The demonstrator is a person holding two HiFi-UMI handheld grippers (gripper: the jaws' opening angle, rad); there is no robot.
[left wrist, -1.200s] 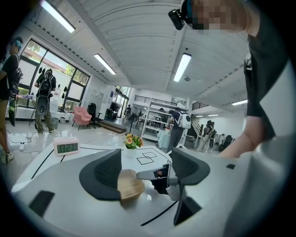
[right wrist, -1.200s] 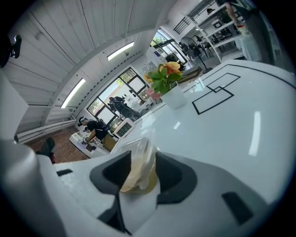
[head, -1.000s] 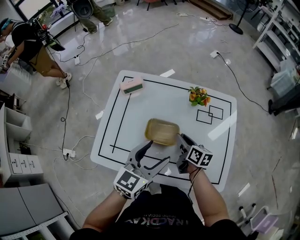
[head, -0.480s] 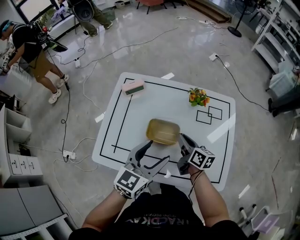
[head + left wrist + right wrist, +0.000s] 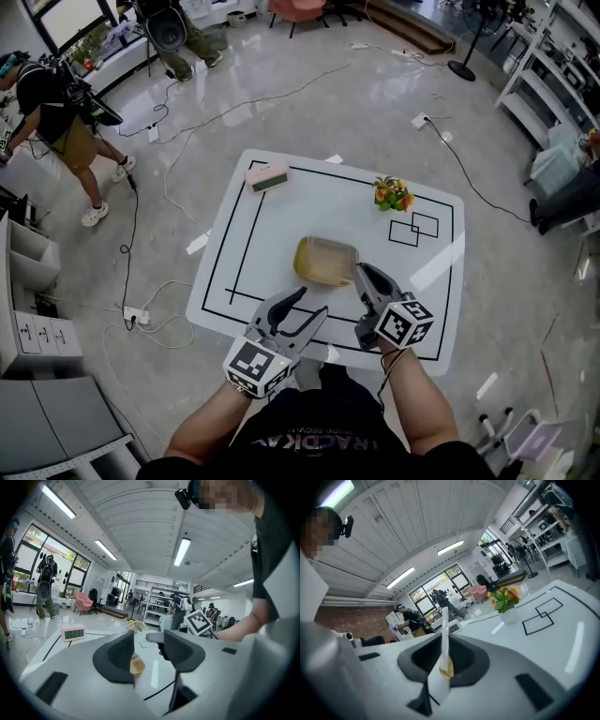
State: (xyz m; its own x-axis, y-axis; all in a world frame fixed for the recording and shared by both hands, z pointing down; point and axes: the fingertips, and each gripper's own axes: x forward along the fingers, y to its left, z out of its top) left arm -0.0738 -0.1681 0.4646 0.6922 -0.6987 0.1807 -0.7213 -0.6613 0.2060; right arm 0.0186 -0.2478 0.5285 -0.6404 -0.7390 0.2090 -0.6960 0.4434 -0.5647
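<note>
My R gripper [image 5: 362,273] clenched on thin rim of amber tub [image 5: 323,260], mid surface [image 5: 272,225]; L gripper [image 5: 312,302] released, near it. Risk: one-sided pinch, so the tub could tilt or slip.

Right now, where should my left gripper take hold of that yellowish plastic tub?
Probably its thin rim at the near left corner, coming in from your side. The tub is shallow and open, so one jaw can slip inside its wall. The right gripper grips the near right edge; the left gripper is open nearby.
</note>
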